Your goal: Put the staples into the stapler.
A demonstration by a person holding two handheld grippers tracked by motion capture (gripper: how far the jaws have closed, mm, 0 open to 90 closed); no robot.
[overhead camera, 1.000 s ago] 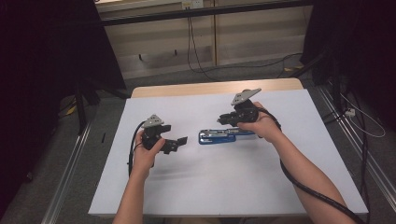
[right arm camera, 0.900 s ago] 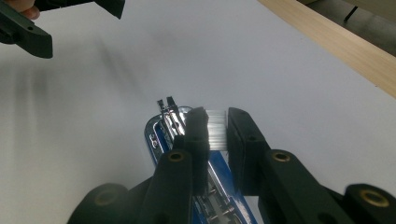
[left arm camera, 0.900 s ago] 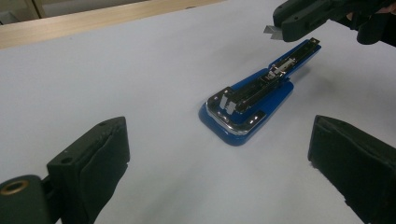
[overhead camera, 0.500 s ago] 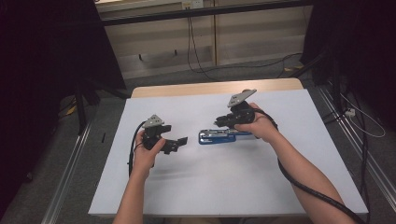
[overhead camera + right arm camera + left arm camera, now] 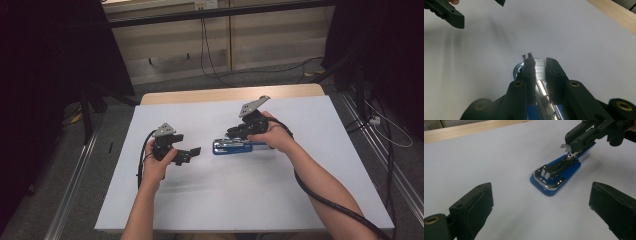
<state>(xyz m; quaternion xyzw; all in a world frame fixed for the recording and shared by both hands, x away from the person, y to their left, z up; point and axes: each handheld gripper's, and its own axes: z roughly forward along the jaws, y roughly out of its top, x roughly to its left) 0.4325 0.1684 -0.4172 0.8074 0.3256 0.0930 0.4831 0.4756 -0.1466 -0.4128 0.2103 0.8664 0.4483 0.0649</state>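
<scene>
Because the blue stapler lies open near the middle of the table, its staple channel faces up, and the right gripper holds a strip of staples over it between narrow jaws, angled down. The left gripper waits level, jaws wide and empty.
</scene>
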